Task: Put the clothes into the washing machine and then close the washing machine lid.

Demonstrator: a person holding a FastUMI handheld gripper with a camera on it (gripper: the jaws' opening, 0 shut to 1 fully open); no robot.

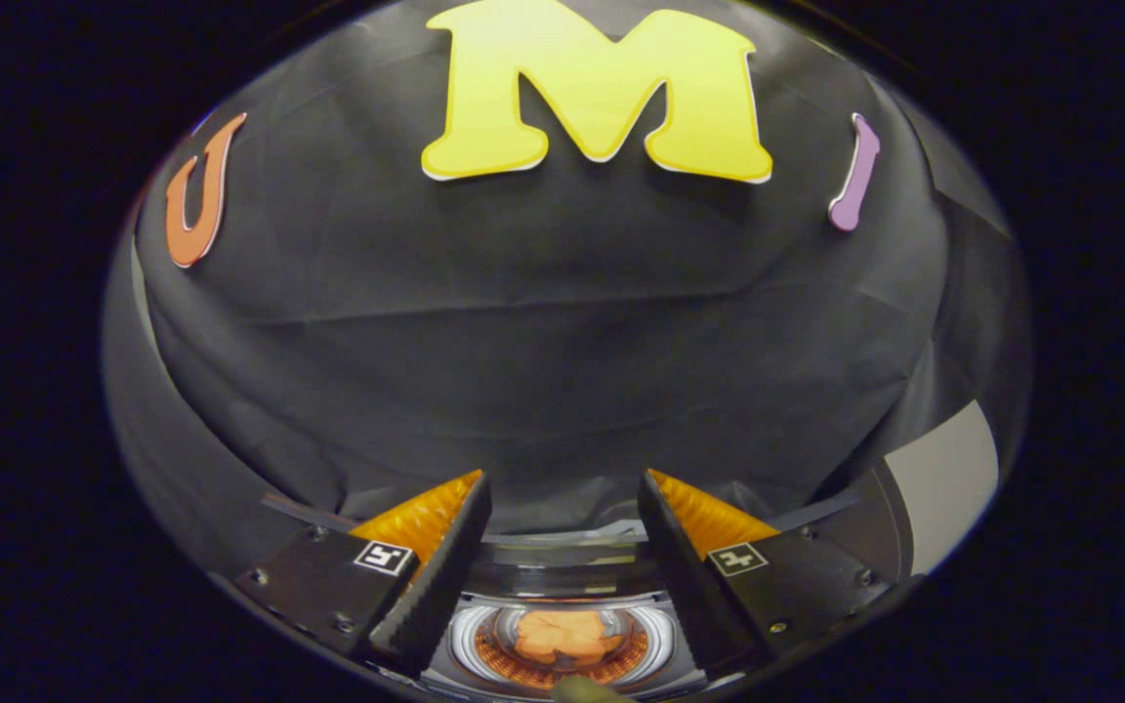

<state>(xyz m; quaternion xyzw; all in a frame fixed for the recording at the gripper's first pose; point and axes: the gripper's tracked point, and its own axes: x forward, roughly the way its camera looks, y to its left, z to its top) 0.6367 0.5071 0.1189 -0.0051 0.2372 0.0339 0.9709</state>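
Black cloth wall (562, 371) behind; a pale panel (943, 483) at its right edge. Below, between and under the fingers, the washer (562, 674) seen from above: a round drum opening with a bright rim and a perforated inner wall.

Clothes (567, 635): an orange bundle lying inside the drum, roughly at its middle, apart from the rim as far as can be told.

Gripper (562, 513): jaws held wide apart, nothing between them; raised over the washer and aimed at the wall, with the drum opening showing in the gap between the fingers (426, 586).

Lid (562, 557): probably the dark curved band just beyond the drum opening, standing open behind it; its hinge and handle cannot be made out.

Stage, by judgement: the loading looks done and the closing of the lid remains.

Doing that step well, by judgement: approach the lid's free edge, not its face; bring one finger behind that edge, or narrow the jaws lightly upon it, and swing it forward and down along the hinge's arc without forcing it straight down. Check first that no fold of cloth lies over the rim, since a trapped corner would keep the lid from seating. Lower it slowly near the end, so that it meets the rim flat and does not bounce.
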